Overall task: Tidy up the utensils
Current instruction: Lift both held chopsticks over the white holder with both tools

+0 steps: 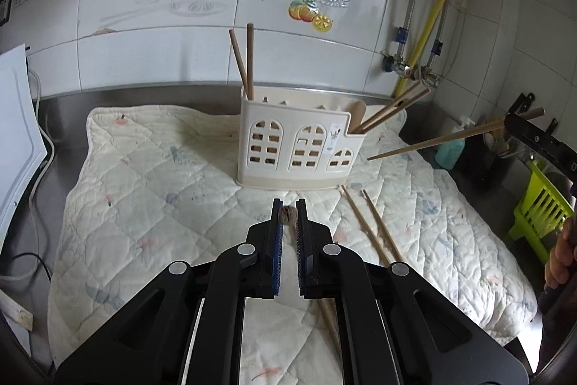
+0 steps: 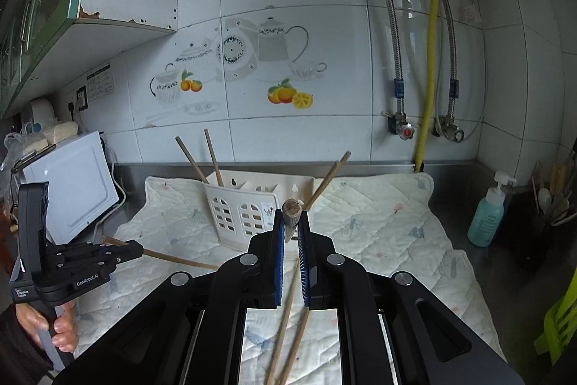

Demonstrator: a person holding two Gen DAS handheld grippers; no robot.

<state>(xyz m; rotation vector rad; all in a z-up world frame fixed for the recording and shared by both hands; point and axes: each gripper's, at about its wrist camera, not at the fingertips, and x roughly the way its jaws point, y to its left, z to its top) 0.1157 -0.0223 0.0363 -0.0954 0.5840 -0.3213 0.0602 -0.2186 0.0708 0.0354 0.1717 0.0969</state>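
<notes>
Left black hand-held gripper (image 1: 289,206) is clamped on 1 light wooden chopstick (image 2: 173,259), seen end-on between its jaws. Right black gripper (image 2: 292,217) likewise grips a wooden chopstick (image 1: 450,139), carried level, aimed toward 9 o'clock; presumably for insertion. The cream plastic utensil holder with arched cut-outs (image 1: 295,147) stands at 12 o'clock on the white quilted mat (image 1: 144,190). 2 loose chopsticks (image 1: 375,226) lie at 3 o'clock of the left gripper.

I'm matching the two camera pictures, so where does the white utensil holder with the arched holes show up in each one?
Left wrist view: utensil holder just above centre, standing on the quilted mat, beyond the left tool.
Right wrist view: holder left of centre, partly behind the right tool.
Shared landmark: yellow pipe on the tiled wall.
</notes>
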